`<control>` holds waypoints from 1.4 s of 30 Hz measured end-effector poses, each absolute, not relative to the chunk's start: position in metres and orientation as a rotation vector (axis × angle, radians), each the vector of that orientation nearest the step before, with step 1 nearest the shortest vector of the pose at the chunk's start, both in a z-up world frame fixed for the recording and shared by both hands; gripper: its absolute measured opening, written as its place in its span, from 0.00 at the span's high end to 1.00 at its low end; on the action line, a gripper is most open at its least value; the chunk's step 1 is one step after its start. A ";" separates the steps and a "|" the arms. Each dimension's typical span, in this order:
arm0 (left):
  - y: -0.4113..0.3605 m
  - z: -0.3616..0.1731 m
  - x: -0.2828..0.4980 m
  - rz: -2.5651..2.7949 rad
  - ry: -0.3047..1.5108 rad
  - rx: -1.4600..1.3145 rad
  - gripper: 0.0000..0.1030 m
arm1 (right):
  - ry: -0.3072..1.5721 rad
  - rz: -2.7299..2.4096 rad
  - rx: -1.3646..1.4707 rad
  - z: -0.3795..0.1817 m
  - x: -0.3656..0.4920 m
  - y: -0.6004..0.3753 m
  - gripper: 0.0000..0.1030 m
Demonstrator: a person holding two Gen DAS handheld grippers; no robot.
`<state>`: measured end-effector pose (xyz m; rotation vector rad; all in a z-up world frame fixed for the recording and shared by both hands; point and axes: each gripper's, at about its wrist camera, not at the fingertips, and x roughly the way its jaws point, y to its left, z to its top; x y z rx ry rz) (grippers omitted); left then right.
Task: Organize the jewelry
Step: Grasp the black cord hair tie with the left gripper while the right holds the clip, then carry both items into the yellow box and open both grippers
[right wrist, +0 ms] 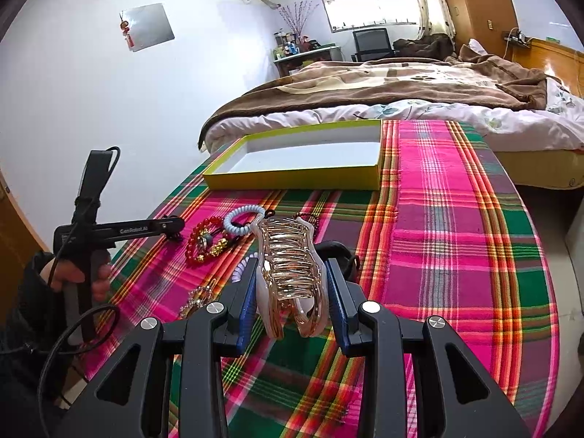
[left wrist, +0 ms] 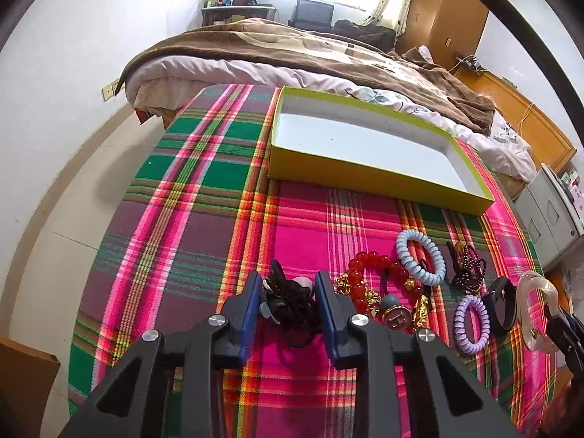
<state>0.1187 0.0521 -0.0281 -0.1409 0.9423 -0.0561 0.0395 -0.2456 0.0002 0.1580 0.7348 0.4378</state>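
Note:
My left gripper (left wrist: 288,281) has its blue pads against both sides of a black hair tie (left wrist: 292,306) with pale beads, which rests on the plaid cloth (left wrist: 182,237). My right gripper (right wrist: 291,264) is shut on a translucent pink claw clip (right wrist: 292,273), held a little above the cloth. The claw clip (left wrist: 536,310) also shows at the right edge of the left wrist view. Between the two lie a red bead bracelet (left wrist: 368,259), a pale blue spiral tie (left wrist: 419,259), a purple spiral tie (left wrist: 471,325), a dark beaded piece (left wrist: 469,264) and a black ring (left wrist: 502,303). A yellow-green box (left wrist: 365,179) with a white inside stands open and empty beyond them.
A bed (left wrist: 292,51) with a brown blanket runs along the table's far edge, right behind the box (right wrist: 292,179). A white wall lies to the left, grey drawers (left wrist: 547,215) to the right. A person's hand (right wrist: 73,273) holds the left gripper's handle.

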 end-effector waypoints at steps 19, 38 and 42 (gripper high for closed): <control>0.051 0.034 0.136 -0.095 0.830 -0.115 0.71 | 0.722 0.319 0.111 0.031 0.096 -0.242 0.65; 0.026 0.023 0.248 -0.158 0.863 -0.118 0.71 | 0.805 0.224 0.050 0.017 0.224 -0.233 0.65; 0.019 0.009 0.267 -0.166 0.900 -0.125 0.71 | 0.831 0.207 0.049 0.006 0.240 -0.232 0.65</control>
